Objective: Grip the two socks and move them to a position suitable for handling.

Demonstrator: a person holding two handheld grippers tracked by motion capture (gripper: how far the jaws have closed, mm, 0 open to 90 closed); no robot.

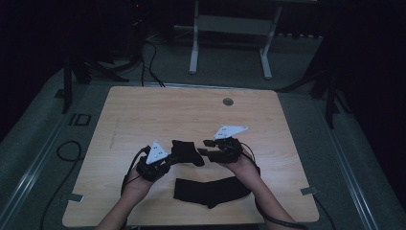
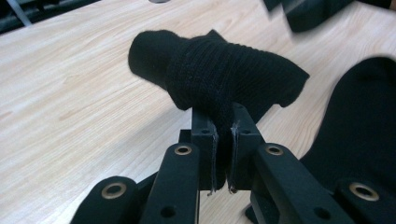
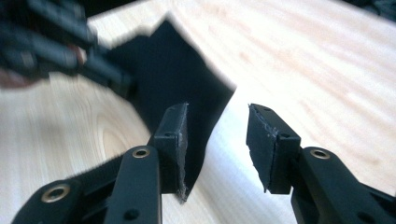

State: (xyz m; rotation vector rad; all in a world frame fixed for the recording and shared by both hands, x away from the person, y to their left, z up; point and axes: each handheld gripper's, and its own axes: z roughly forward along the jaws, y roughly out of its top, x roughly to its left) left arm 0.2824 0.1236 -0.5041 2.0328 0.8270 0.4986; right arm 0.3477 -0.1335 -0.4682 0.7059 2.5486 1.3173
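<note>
1. I am working from the left of the high view, where my left gripper (image 1: 168,160) is sitting low and left of centre on the pale wooden table (image 1: 143,110), its jaws clamped tight on a black knitted sock (image 1: 186,152); in the left gripper view the ribbed fabric (image 2: 219,74) is bunching out above the closed pads.
2. The held sock is hanging at the centre of the frame, between the two tools, its length running roughly left to right from my left jaws toward the right ones.
3. A second black sock (image 1: 210,190) is lying flat on the table lower in the frame, near the front edge, long axis also left to right.
4. My right gripper (image 1: 206,147) is waiting just right of centre, jaws spread fairly wide and holding nothing; in the right gripper view the sock's free edge (image 3: 187,79) is lying ahead and left of the gap, beside the left pad.
5. I judge the right hand is the nearer one to take that loose end.
</note>
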